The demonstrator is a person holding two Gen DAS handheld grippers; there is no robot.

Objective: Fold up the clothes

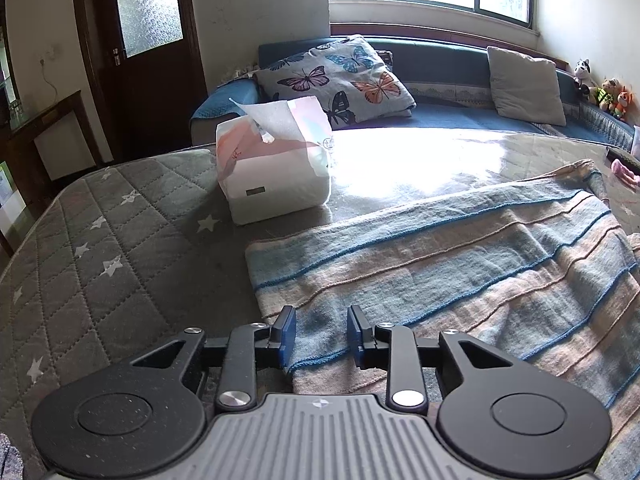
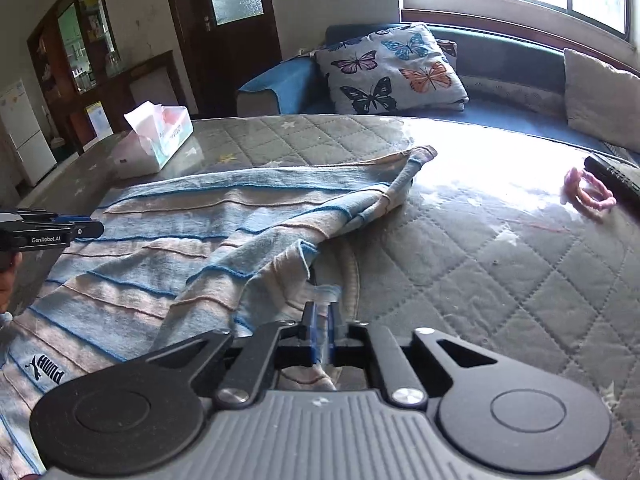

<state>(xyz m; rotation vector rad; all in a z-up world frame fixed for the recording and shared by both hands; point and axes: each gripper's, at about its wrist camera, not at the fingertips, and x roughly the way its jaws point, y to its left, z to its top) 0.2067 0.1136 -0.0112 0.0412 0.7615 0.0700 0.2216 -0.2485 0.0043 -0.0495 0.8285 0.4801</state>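
A blue and beige striped shirt (image 1: 460, 248) lies spread on the grey quilted star-print table cover (image 1: 100, 248). My left gripper (image 1: 322, 332) is open, its blue pads straddling the shirt's near left edge just above the cloth. In the right wrist view the shirt (image 2: 180, 248) has a Puma logo at lower left and a sleeve (image 2: 384, 196) stretched toward the back. My right gripper (image 2: 321, 320) is shut on a pinched fold of the shirt's right edge. The left gripper (image 2: 90, 227) shows at the far left.
A tissue box (image 1: 272, 160) stands at the back left of the table; it also shows in the right wrist view (image 2: 160, 140). A pink hair tie (image 2: 588, 192) and a black remote (image 2: 612, 176) lie at the right. A blue sofa (image 1: 452, 112) with butterfly cushion (image 1: 340, 80) is behind.
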